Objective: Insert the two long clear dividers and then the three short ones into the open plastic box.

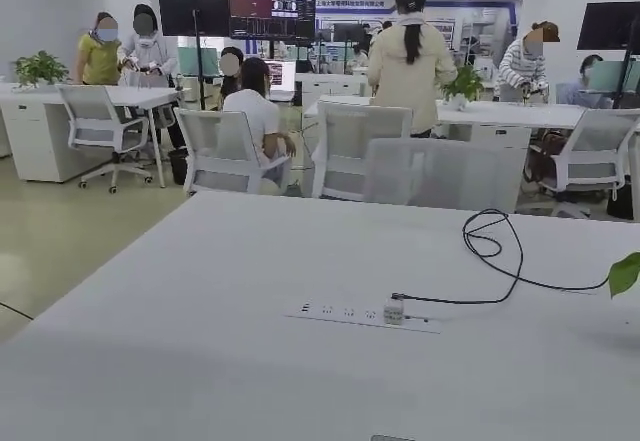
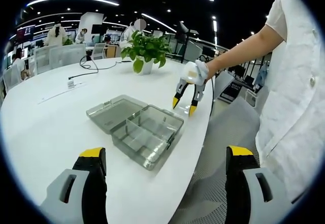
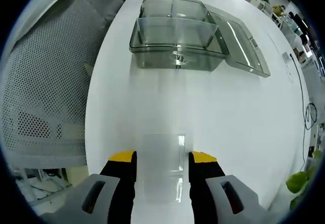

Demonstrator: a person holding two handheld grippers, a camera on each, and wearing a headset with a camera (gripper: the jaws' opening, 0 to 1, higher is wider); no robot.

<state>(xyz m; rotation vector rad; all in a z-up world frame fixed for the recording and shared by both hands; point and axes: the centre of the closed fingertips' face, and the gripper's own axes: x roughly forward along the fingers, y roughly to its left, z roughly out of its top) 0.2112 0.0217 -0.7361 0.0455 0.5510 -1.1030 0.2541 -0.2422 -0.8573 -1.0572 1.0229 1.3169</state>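
Two tongs hang over the white worktop [image 2: 40, 132]. The right tongs [image 3: 162, 159] point down at the clear dividers [image 3: 161, 173], which lie flat near the edge. One jaw is at each side, and they look released, not yet pressing. The left tongs [image 2: 166, 154] are wide apart and carry nothing. The open plastic box [image 3: 175, 60] stands further in, with its lid [image 3: 244, 46] flat beside it.

I think the step is to take the first long divider. It is best to pinch only one sheet by its edges and lift it upright, while the left tongs steady the box wall. A mesh chair [image 3: 45, 92] stands just beside the edge, so a slipped sheet may fall there. A potted plant [image 2: 144, 51] and a black cable [image 2: 94, 66] are well apart from the box.
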